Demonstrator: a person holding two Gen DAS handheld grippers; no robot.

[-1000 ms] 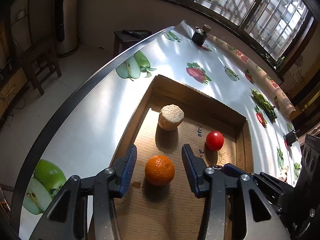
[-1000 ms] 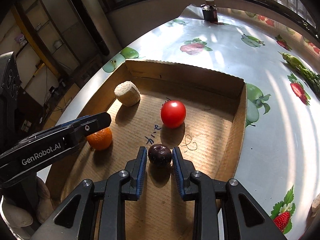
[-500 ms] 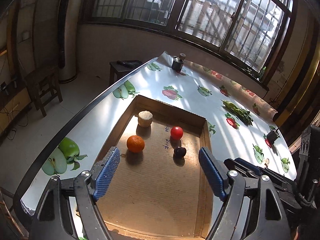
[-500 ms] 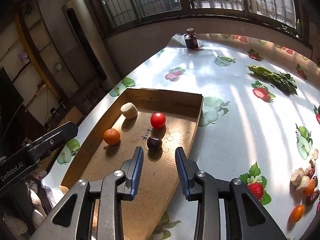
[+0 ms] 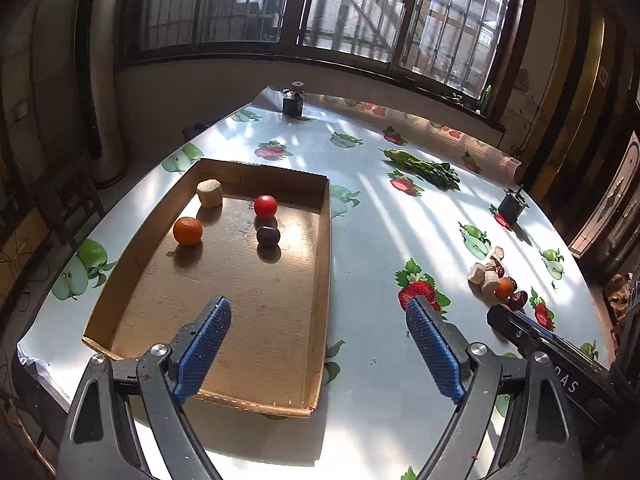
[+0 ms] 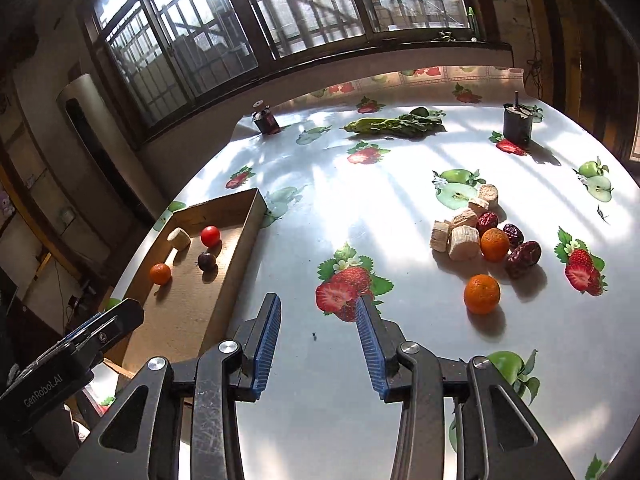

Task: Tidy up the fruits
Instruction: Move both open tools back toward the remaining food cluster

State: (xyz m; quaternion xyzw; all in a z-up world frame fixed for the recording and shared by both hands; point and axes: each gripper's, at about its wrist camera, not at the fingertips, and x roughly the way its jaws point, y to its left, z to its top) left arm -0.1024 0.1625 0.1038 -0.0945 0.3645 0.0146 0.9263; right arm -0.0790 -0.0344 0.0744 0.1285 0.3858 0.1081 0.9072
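With four items in the box, both empty, opening grippers next need the loose orange.

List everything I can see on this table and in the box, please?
Shallow brown cardboard box: one, on the table's left side.
Orange mandarin, red tomato, dark purple plum, beige corky cylinder: one each, inside the box.
Loose orange mandarins: two, on the cloth at right.
Beige chunks: about five, piled there.
Dark red dates: about three, same pile.
Leafy green vegetable: one, far side.
Small dark metal motors: two, far edge.
Left gripper: blue-padded fingers opening, empty.
Right gripper: opening, empty.
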